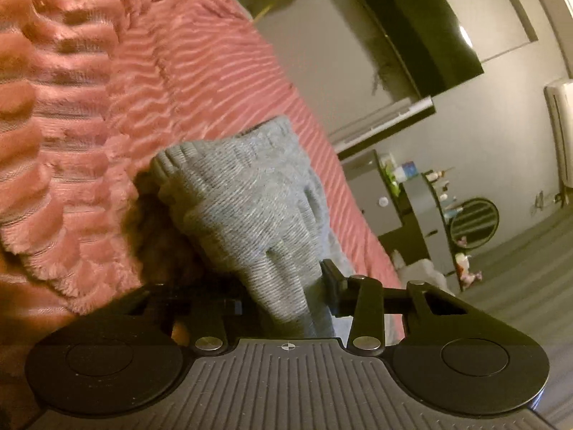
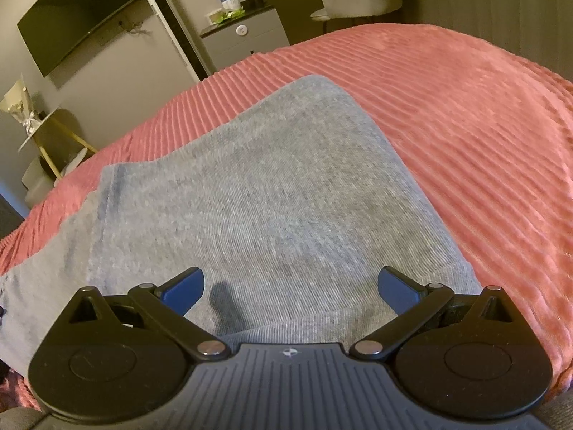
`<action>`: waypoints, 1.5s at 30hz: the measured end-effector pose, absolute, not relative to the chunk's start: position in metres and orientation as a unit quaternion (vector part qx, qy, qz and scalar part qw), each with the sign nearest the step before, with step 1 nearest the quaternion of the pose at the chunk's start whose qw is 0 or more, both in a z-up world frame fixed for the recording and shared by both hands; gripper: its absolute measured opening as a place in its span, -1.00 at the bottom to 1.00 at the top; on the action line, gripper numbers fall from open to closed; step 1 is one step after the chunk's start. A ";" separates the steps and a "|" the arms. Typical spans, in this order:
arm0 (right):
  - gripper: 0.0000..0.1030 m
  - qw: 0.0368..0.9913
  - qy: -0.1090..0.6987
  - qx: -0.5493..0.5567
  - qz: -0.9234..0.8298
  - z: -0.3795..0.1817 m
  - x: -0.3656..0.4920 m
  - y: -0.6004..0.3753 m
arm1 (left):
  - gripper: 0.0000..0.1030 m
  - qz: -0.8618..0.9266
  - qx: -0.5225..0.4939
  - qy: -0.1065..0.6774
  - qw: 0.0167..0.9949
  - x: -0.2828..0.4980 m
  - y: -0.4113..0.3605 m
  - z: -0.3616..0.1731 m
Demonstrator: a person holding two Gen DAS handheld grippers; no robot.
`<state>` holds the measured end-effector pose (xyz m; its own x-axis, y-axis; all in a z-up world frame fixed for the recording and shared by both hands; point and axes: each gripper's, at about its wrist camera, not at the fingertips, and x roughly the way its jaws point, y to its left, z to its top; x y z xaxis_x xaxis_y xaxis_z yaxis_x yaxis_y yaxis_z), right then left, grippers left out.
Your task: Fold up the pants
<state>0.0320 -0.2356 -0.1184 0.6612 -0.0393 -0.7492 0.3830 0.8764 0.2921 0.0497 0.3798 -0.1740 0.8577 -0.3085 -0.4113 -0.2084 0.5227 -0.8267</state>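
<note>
Left fingers pinched on one grey pants bunch — right fingers apart, w/ nothing gripped.

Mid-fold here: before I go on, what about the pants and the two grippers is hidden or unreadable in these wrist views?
- Left wrist view: the left gripper is closed on bunched gray pants; the fabric hides the left finger's pad.
- Same view: the cloth blocks the bedspread behind it, and the picture is blurred.
- Right wrist view: the right gripper stands open above the pants; the near hem is behind the gripper body, the left end runs off the frame.
</note>
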 end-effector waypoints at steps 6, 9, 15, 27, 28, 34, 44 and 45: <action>1.00 0.886 0.396 0.208 -0.123 -0.119 0.034 -0.233 | 0.09 -0.034 -0.476 0.284 0.832 0.061 0.376 -0.175; 1.00 0.886 0.398 0.202 -0.125 -0.120 0.035 -0.232 | 0.56 -0.044 -0.468 0.281 0.837 0.067 0.368 -0.169; 1.00 0.886 0.400 0.197 -0.126 -0.120 0.036 -0.231 | 0.64 -0.047 -0.534 0.276 0.798 0.072 0.381 -0.185; 1.00 0.885 0.383 0.234 -0.119 -0.117 0.031 -0.239 | -0.54 -0.043 -0.494 0.214 0.841 0.052 0.373 -0.156; 1.00 0.885 0.379 0.244 -0.118 -0.117 0.029 -0.241 | -0.55 -0.040 -0.485 0.215 0.847 0.052 0.369 -0.152; 1.00 0.877 0.352 0.313 -0.101 -0.113 0.020 -0.254 | -0.57 -0.043 -0.499 0.206 0.841 0.047 0.365 -0.142; 1.00 0.882 0.333 0.320 -0.089 -0.101 0.007 -0.256 | -0.61 -0.059 -0.483 0.195 0.851 0.042 0.349 -0.112; 1.00 0.881 0.333 0.324 -0.089 -0.101 0.007 -0.258 | -0.61 -0.058 -0.484 0.197 0.850 0.044 0.347 -0.110</action>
<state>0.0067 -0.2580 -0.1013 0.7628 0.0584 -0.6440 0.3733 0.7735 0.5122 0.0437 0.3473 -0.1105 0.9156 -0.2894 -0.2793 -0.0926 0.5240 -0.8467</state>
